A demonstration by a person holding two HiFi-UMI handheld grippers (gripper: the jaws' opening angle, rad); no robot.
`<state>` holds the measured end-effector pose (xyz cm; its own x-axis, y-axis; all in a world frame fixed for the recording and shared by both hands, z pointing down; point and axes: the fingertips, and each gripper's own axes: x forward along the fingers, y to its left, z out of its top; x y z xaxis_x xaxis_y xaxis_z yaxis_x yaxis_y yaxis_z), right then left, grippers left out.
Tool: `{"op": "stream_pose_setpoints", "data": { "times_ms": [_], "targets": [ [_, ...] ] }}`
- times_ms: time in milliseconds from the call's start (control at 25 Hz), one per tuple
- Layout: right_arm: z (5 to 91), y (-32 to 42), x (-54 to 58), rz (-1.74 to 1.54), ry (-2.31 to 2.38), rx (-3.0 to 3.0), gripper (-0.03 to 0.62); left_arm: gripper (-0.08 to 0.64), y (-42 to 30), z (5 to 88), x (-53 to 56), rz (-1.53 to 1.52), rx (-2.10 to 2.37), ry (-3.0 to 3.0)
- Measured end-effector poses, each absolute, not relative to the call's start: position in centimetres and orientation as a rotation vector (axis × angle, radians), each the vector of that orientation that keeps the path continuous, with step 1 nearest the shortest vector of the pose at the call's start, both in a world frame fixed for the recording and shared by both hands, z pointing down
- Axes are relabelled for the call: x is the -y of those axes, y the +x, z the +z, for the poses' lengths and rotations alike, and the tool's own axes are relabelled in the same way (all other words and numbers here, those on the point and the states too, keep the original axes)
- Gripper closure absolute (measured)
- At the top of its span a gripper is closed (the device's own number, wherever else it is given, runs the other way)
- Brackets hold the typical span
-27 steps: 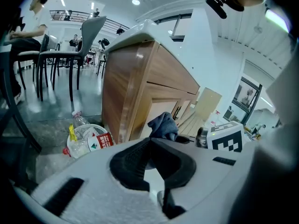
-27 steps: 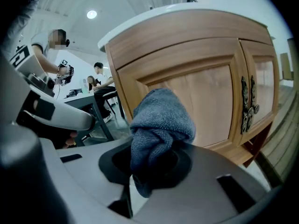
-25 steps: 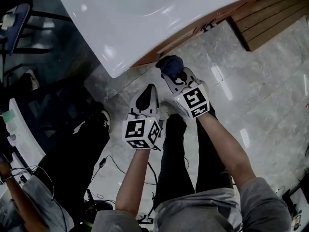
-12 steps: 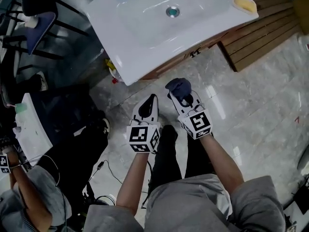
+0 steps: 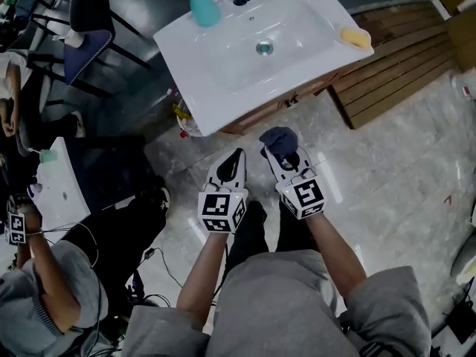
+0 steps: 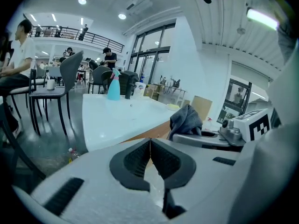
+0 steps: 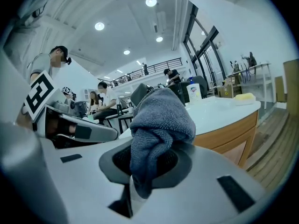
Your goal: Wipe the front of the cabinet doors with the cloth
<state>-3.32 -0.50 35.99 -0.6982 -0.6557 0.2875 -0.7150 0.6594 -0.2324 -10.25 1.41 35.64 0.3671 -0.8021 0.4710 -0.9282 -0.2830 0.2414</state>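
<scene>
Right tool (image 7: 148, 167): jaws clamped on a grey-blue cloth (image 7: 159, 120), which bunches above the tips with a short tail hanging below.
Left tool (image 6: 150, 154): jaws pressed together, nothing between them; held just beside the right tool, above the floor.
Cloth position: near the cabinet, apart from it, aimed toward its front.
Cabinet doors (image 7: 229, 134): wooden front under the white bench (image 5: 223, 88); the overhang hides most of it in the head view.
Bench load: teal spray bottle (image 5: 202, 10) and yellow sponge (image 5: 355, 37), well clear of the work.
Step in hand (judged): bringing the cloth to the doors; wiping not yet begun.
Method advised: drop the tool below the overhang, press the bunched face flat to the wood, and wipe in overlapping strokes.
Risk: hard jaw tips scraping the door.
</scene>
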Motion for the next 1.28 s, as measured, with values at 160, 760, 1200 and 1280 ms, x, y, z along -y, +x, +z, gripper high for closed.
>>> {"op": "stream_pose_setpoints", "data": {
  "times_ms": [160,760,1200,1280],
  "targets": [
    [32.7,-2.8,0.4,0.460,1.130,2.711,0.537,0.548,-9.9,32.2,-1.2,0.323,1.512,2.182],
    [19.1,-0.8,-1.2,0.301,1.220,2.790,0.537,0.548,-7.5,19.9,-1.6,0.202,1.505,2.343],
    [10.9,1.8,-0.7,0.164,1.332,2.843,0.537,0.548,-6.2,12.6,-0.9,0.155,1.493,2.507],
    [9.8,2.0,-0.4,0.136,1.354,2.841,0.537,0.548,-5.9,11.4,-0.7,0.154,1.493,2.546]
  ]
}}
